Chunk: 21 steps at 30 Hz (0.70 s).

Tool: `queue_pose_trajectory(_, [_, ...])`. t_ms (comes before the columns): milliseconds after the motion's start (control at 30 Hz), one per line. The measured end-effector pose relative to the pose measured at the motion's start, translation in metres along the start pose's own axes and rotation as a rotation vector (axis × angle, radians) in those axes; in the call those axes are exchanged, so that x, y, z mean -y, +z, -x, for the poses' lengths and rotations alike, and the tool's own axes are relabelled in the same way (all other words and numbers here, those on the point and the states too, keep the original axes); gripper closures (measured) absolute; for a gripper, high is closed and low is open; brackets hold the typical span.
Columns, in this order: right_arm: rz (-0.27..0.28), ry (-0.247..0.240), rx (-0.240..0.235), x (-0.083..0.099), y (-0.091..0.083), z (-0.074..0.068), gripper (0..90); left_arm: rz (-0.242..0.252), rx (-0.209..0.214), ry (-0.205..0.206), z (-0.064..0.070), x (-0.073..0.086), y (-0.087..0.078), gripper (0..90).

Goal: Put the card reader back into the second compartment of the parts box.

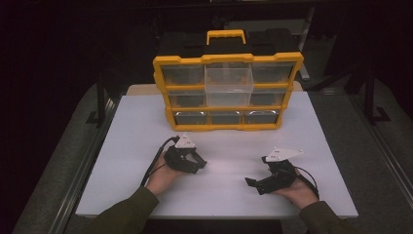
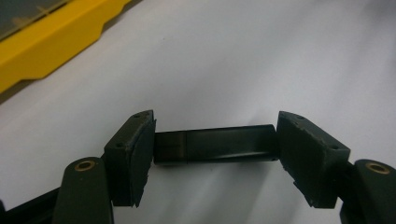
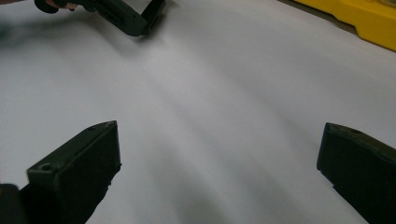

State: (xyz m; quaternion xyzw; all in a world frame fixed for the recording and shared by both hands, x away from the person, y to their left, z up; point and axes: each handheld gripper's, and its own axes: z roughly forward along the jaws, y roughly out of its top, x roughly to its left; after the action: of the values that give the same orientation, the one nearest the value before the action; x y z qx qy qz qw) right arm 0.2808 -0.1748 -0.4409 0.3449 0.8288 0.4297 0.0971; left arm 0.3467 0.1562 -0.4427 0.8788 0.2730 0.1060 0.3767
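Jaws of the left gripper [image 2: 215,149] clamp a small dark cylinder [image 2: 215,145] end to end, just above the white table [image 2: 243,56]; it looks light, rigid and smooth, likely to roll, so gripping its flat ends suits it. Across the right gripper view, the right gripper [image 3: 219,163] stands wide apart, holding nothing. From the high view, a yellow drawer organizer [image 1: 227,92] stands at the table's far edge, one clear drawer [image 1: 229,80] pulled out; the room around is dark.

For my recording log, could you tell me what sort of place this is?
Probably a workshop or lab bench: a white table in a dark room, a yellow parts organizer with clear drawers, and the left gripper clamping a small black cylinder.
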Motion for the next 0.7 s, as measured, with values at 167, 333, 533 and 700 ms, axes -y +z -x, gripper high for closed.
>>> queue_pose_trajectory(167, [-0.002, -0.002, 0.0, 0.0, 0.0, 0.0, 0.0, 0.005, 0.014, 0.005, -0.002, -0.002, -0.005, 29.9])
queue_pose_trajectory(333, [-0.001, -0.001, 0.0, 0.0, 0.0, 0.0, 0.0, 0.011, 0.029, 0.007, -0.004, -0.005, -0.009, 29.8])
queue_pose_trajectory(533, [-0.002, -0.002, 0.0, 0.0, 0.0, 0.0, 0.0, 0.032, 0.054, 0.005, -0.007, -0.012, -0.02, 29.9])
queue_pose_trajectory(700, [-0.004, -0.002, 0.0, 0.0, 0.001, 0.0, 0.0, 0.026, 0.078, 0.017, -0.008, -0.015, -0.024, 29.9])
